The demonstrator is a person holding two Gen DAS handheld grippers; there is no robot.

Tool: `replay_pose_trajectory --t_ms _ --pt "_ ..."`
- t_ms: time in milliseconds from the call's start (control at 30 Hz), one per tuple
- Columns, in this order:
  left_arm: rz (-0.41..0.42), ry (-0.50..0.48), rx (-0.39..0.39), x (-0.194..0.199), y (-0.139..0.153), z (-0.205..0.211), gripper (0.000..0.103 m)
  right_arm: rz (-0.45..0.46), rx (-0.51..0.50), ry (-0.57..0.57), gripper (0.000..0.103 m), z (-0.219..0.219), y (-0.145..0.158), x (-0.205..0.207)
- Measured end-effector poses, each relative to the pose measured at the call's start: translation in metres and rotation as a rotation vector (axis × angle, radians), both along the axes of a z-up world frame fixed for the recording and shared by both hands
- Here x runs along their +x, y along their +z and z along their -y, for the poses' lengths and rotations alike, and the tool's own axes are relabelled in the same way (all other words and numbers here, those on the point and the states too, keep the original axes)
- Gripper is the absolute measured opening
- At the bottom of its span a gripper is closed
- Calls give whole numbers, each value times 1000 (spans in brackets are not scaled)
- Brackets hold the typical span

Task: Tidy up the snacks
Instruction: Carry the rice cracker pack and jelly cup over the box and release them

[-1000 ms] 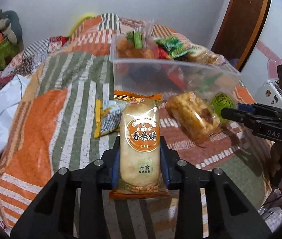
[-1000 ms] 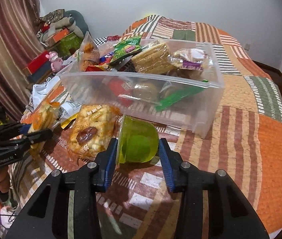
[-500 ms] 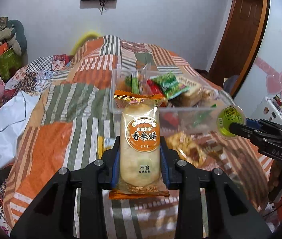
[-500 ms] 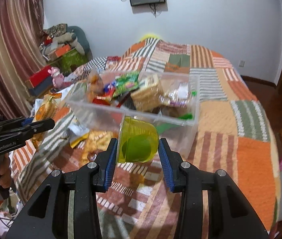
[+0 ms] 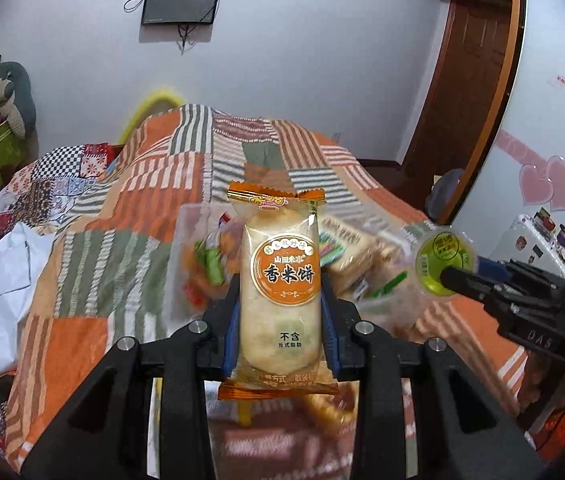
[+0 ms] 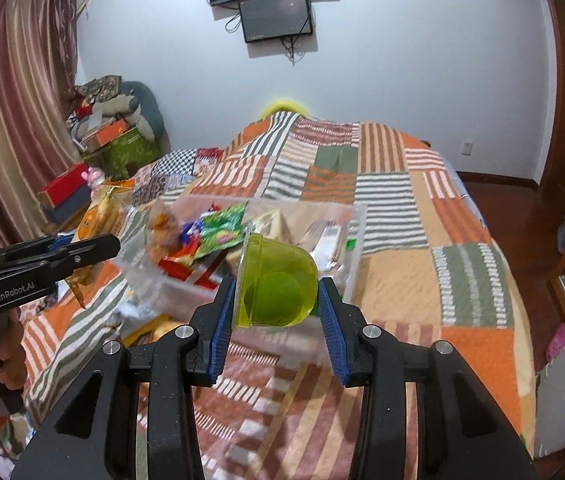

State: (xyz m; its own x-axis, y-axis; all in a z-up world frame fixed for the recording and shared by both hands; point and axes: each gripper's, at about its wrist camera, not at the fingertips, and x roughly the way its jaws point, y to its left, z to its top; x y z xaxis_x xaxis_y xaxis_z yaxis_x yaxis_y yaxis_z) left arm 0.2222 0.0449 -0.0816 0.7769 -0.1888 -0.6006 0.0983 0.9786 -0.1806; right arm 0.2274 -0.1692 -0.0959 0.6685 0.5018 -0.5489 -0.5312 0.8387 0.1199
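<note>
A bed under a patchwork quilt point(image 6: 402, 216) of orange, green and striped squares fills the room, with a dark screen point(image 6: 276, 16) mounted on the white wall behind it. On the quilt sits a clear plastic bin point(image 6: 356, 236) already stacked with mixed snack packets. The left gripper point(image 5: 281, 324) is clamped on a rice cracker packet point(image 5: 280, 288), an orange-labelled wrapper held upright in the air in front of the bin, pads pressing both its long sides. The right gripper point(image 6: 276, 316) is closed on a green jelly cup point(image 6: 276, 284), tipped on its side between the blue pads, raised just in front of the bin's near wall.
</note>
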Motion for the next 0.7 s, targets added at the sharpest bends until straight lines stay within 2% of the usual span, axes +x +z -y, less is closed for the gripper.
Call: replay_pose_trajectory --t_ms 300,700 --pt "-9 -2 -5 42 -2 12 33 -10 -10 4 38 -2 -6 17" --pt "-78 30 38 81 -35 19 33 -10 -39 38 38 -10 -15 30"
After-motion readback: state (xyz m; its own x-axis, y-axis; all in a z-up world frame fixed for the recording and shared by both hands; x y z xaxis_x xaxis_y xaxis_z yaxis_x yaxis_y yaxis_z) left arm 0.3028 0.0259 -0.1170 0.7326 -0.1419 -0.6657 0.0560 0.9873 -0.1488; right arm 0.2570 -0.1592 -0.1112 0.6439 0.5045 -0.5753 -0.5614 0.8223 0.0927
